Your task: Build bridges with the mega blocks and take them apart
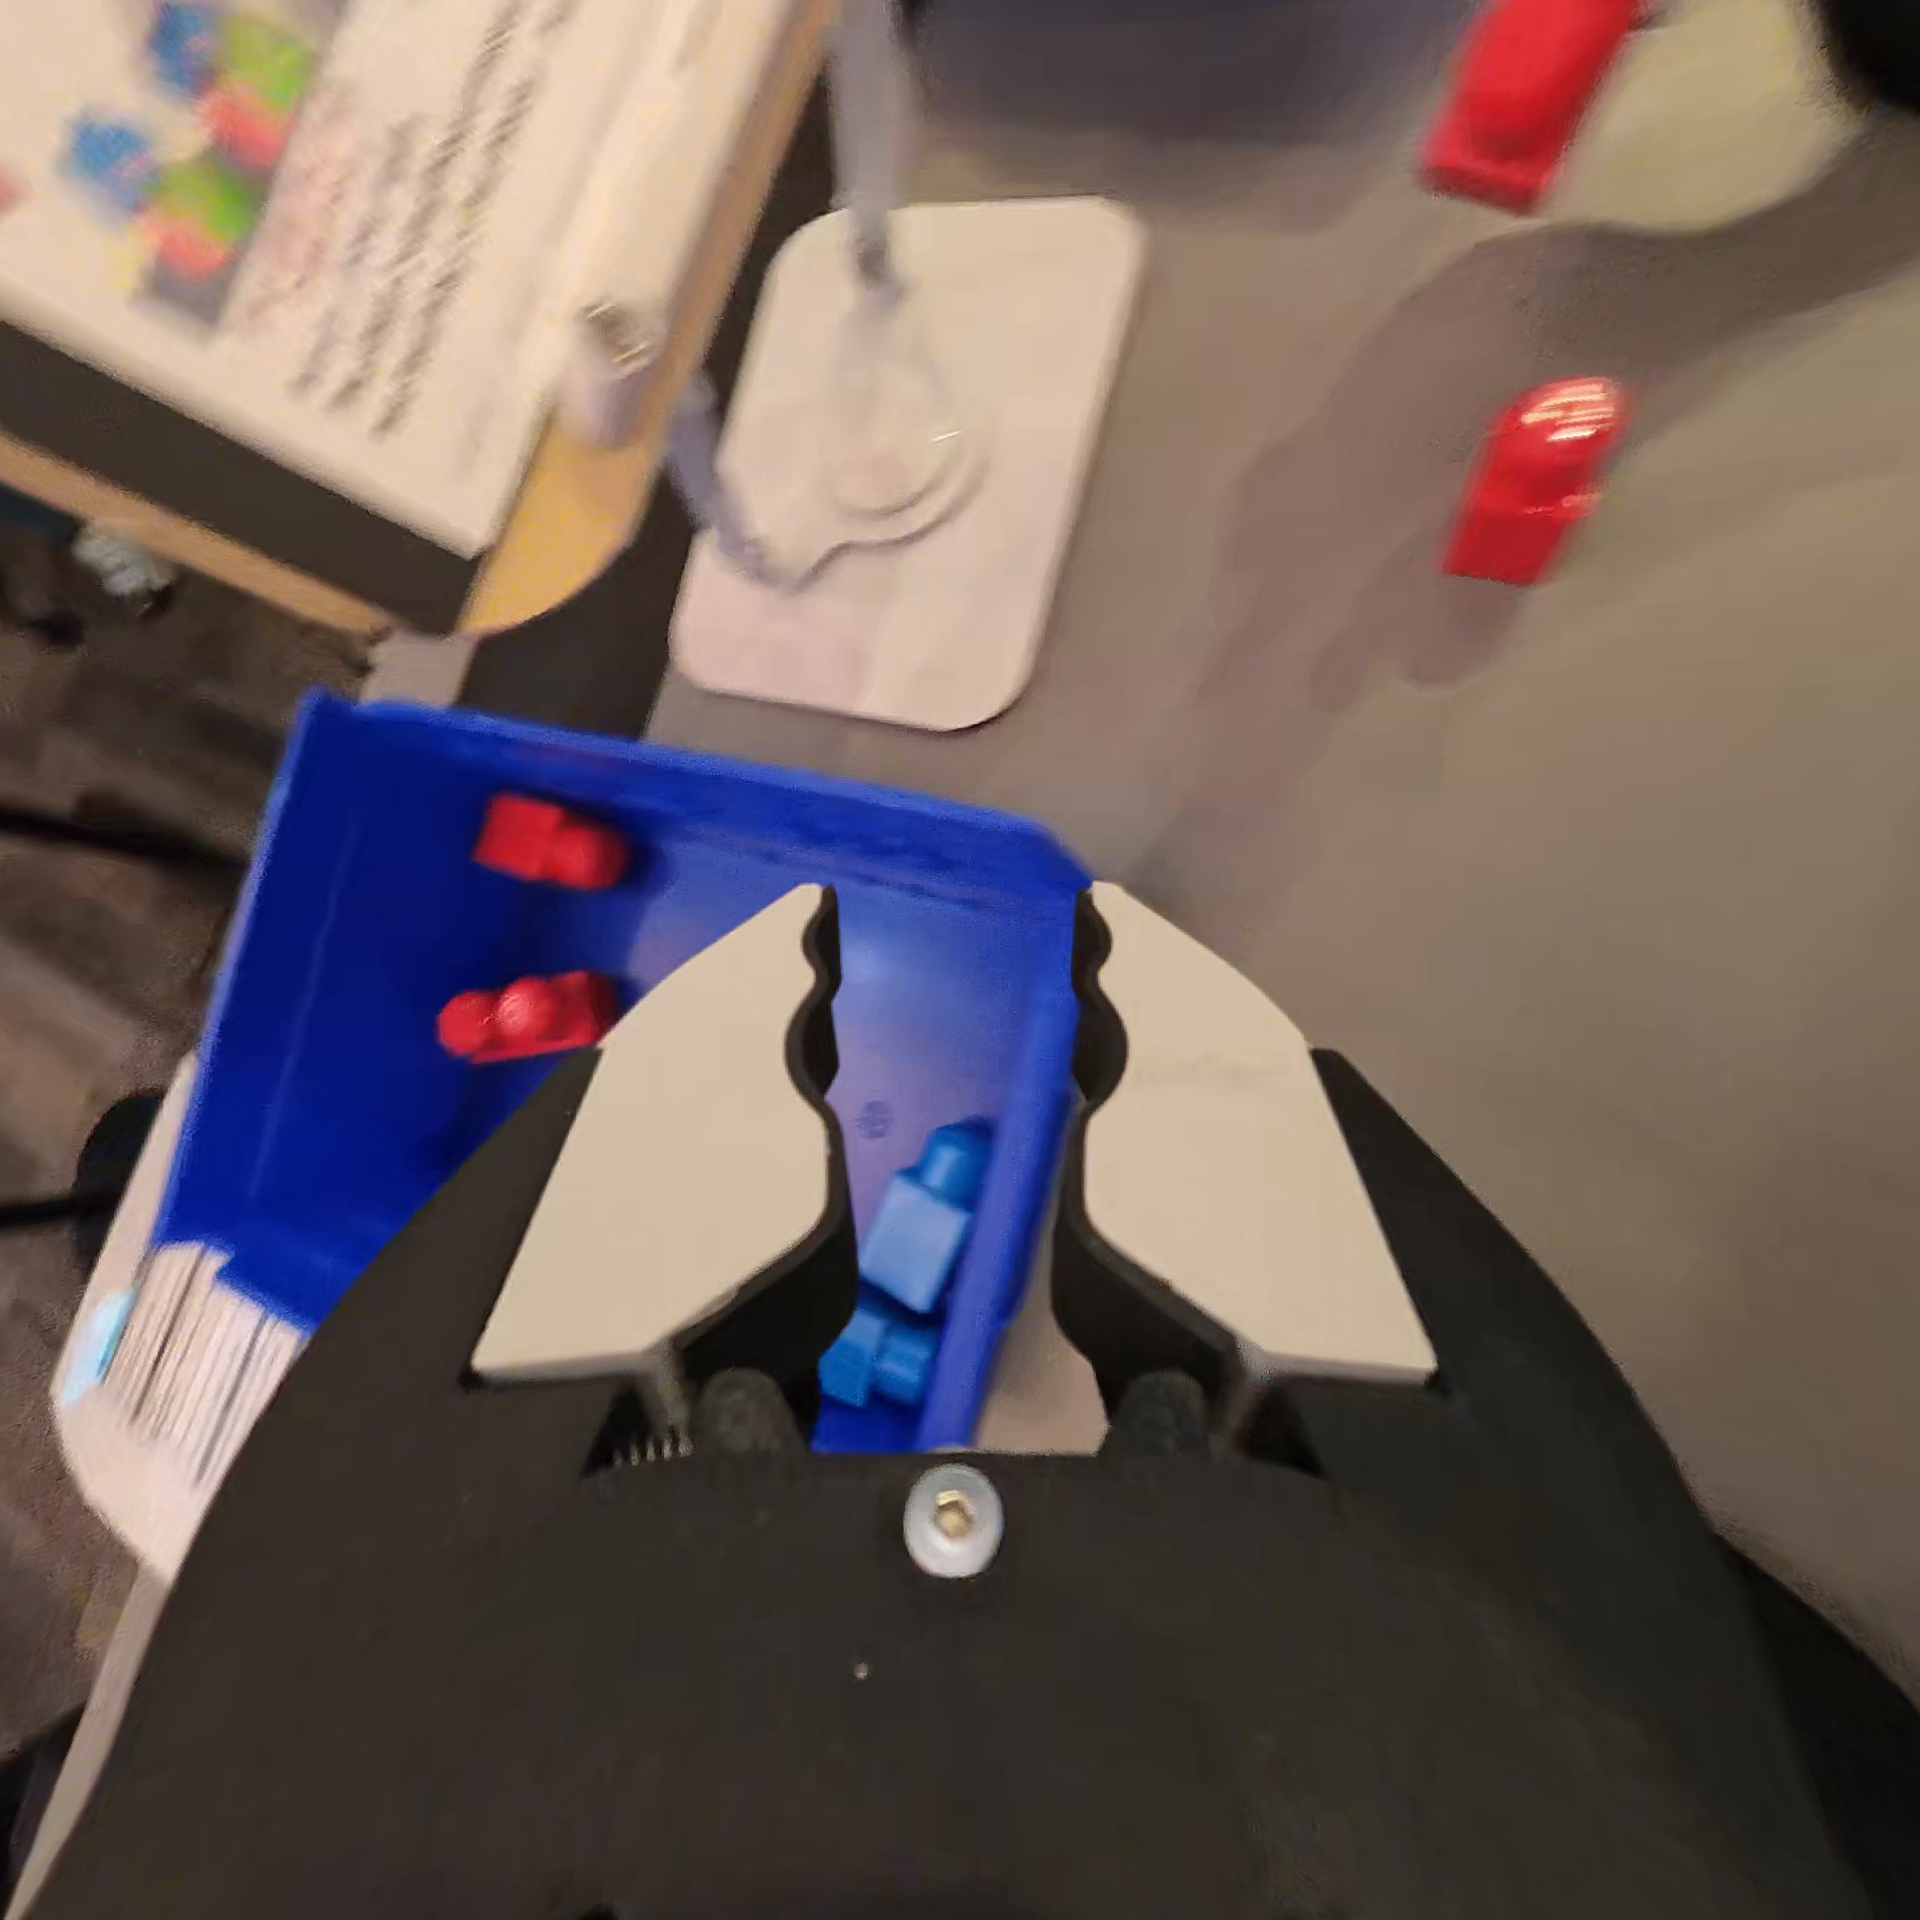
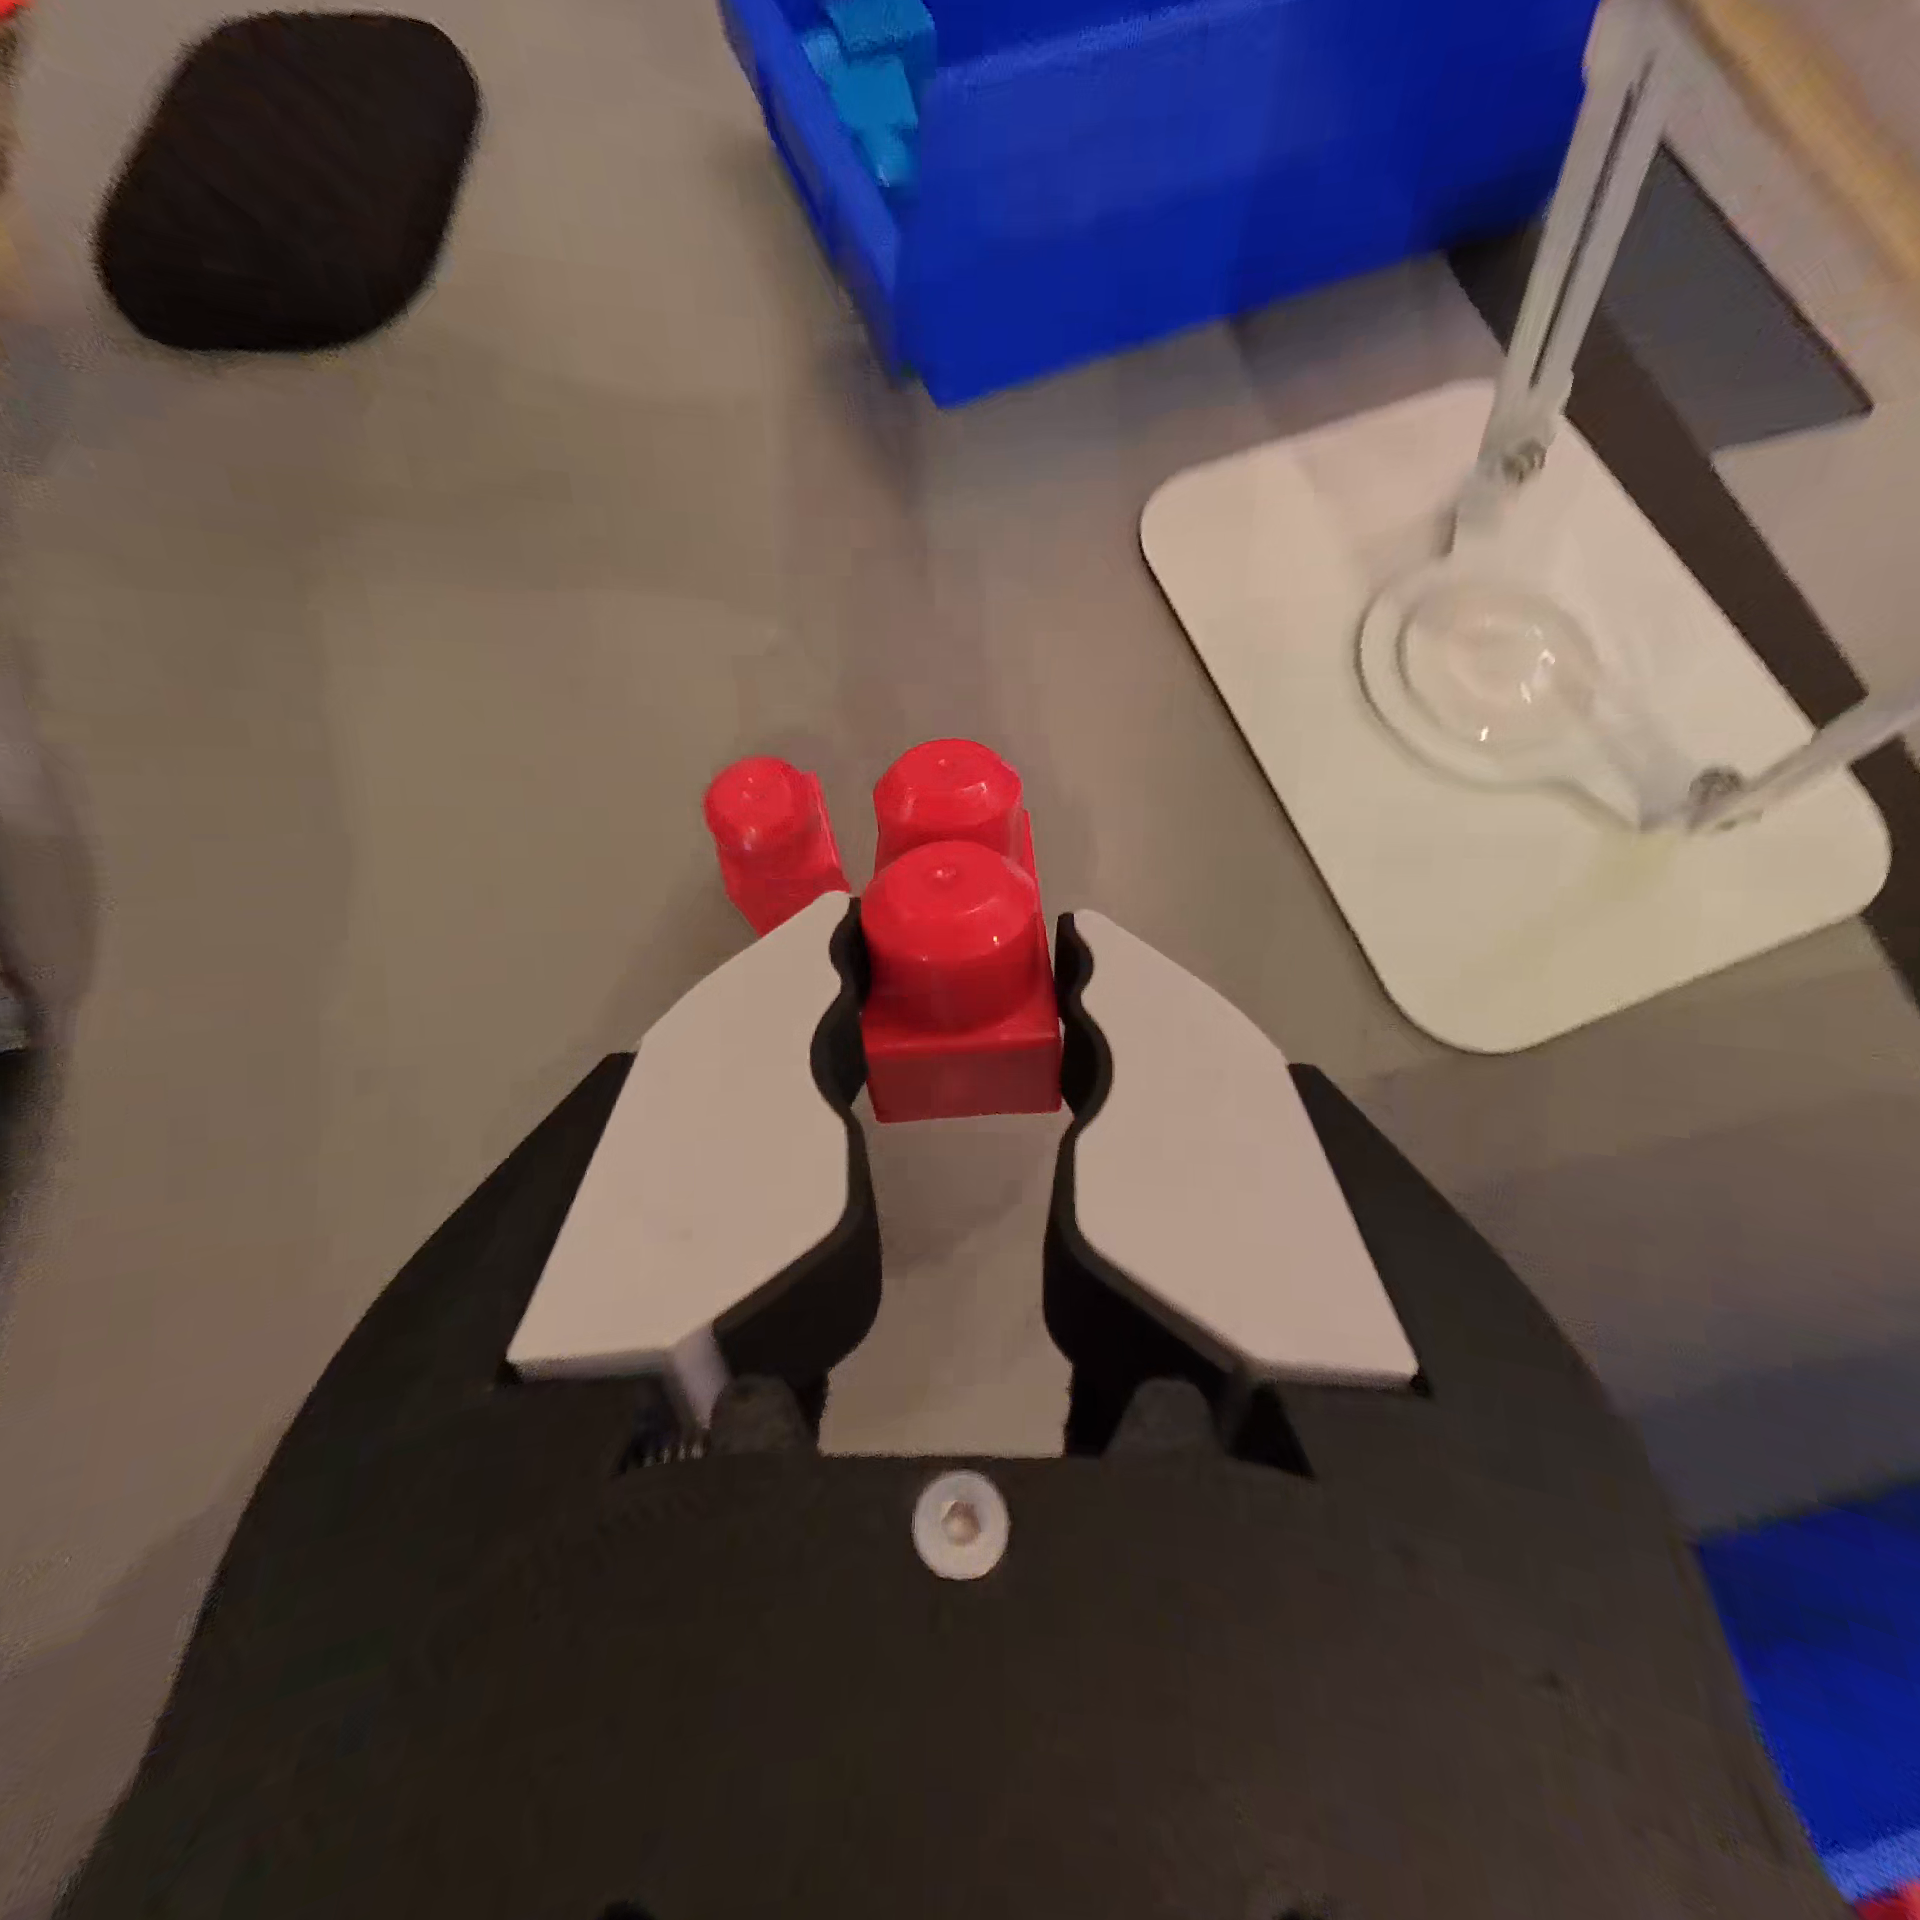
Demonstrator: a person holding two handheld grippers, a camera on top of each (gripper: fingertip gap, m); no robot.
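Two grippers: right gripper is clamped on a two-stud red block on the grey table, beside a single-stud red block; left gripper, jaws apart and bare, hangs over the blue bin holding red and blue blocks

Stand base: white rounded plate, right of the frame in the right wrist view, lying flat on the grey table.
Clear holder: transparent dome and thin arms rising from the plate.
Dark pad: black rounded patch, upper left.
Printed sheet: upper left of the left wrist view, blurred, on a wooden board.
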